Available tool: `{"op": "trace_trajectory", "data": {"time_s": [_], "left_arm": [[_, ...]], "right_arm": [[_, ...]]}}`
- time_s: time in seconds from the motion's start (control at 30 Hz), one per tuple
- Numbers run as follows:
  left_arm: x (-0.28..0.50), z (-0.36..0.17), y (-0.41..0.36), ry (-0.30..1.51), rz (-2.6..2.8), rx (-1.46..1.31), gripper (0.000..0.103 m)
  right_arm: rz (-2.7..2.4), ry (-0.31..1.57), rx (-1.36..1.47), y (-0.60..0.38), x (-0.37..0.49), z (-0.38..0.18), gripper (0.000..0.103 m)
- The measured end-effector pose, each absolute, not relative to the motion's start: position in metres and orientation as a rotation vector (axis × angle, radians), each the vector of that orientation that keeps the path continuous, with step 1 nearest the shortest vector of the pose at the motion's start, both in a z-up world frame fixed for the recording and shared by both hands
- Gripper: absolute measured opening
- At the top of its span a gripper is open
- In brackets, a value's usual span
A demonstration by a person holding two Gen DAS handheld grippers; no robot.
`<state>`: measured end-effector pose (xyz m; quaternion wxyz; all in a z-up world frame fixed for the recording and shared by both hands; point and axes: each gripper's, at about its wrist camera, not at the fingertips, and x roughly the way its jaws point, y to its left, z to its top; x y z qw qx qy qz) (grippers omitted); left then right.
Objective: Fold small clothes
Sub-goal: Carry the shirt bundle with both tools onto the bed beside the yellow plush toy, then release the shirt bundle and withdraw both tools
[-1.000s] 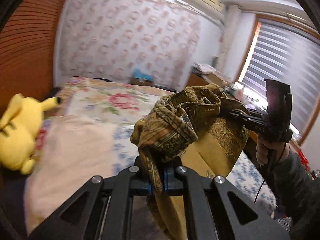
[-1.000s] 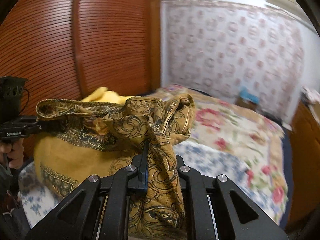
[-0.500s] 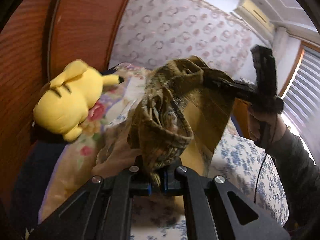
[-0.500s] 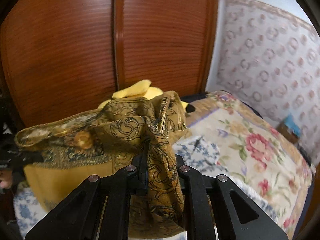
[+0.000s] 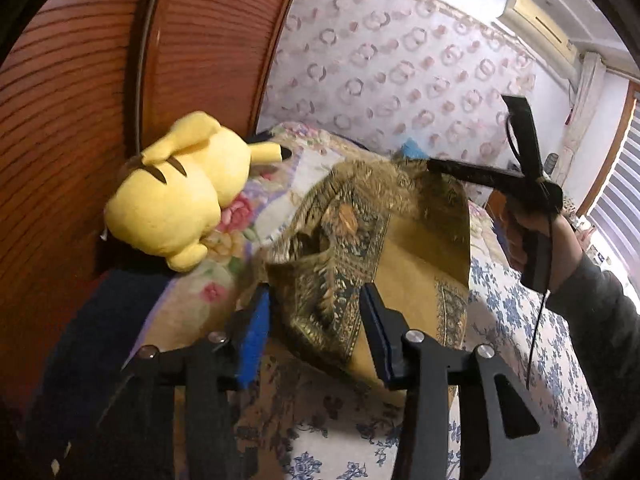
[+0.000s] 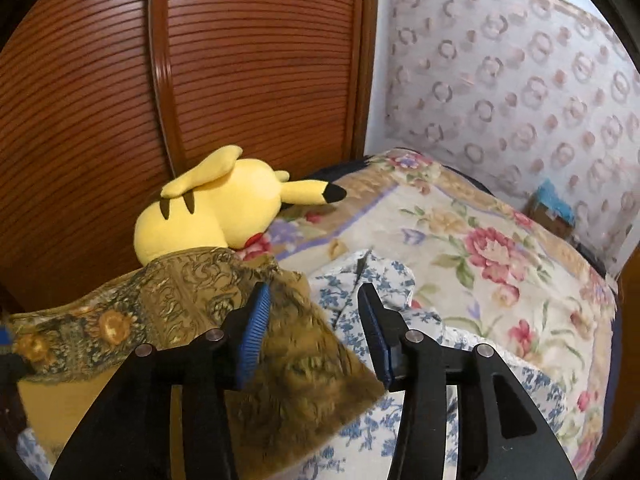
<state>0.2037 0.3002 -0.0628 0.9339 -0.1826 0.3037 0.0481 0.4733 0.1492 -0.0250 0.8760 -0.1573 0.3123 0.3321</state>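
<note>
Floral bedding is supporting the mustard patterned garment, lying just ahead of both grippers; left gripper and right gripper are gaping wide, seemingly letting it settle.

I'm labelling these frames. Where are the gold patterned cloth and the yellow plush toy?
gold patterned cloth (image 5: 352, 240), left wrist view, on its patterned border.
yellow plush toy (image 6: 224, 208), right wrist view, on its head.
</note>
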Motion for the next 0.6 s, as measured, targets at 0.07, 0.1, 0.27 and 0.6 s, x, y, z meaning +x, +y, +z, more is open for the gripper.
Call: {"op": "trace_trajectory", "data": {"time_s": [0.07,0.1,0.27,0.6], "left_arm": [[0.200,-0.059,0.298,0.611,0.107,-0.356,0.057],[0.197,-0.056,0.294,0.604,0.105,-0.341,0.061],[0.191,-0.043,0.271,0.580,0.072,-0.273,0.062],[0.186,-0.010,0.210,0.533,-0.011,-0.157,0.062]], "right_arm": [[0.693,0.637,-0.321,0.140,0.462,-0.019,0.046],[0.694,0.632,-0.315,0.135,0.454,-0.017,0.046],[0.704,0.620,-0.265,0.103,0.415,-0.008,0.051],[0.658,0.560,-0.197,0.029,0.323,0.015,0.062]]}}
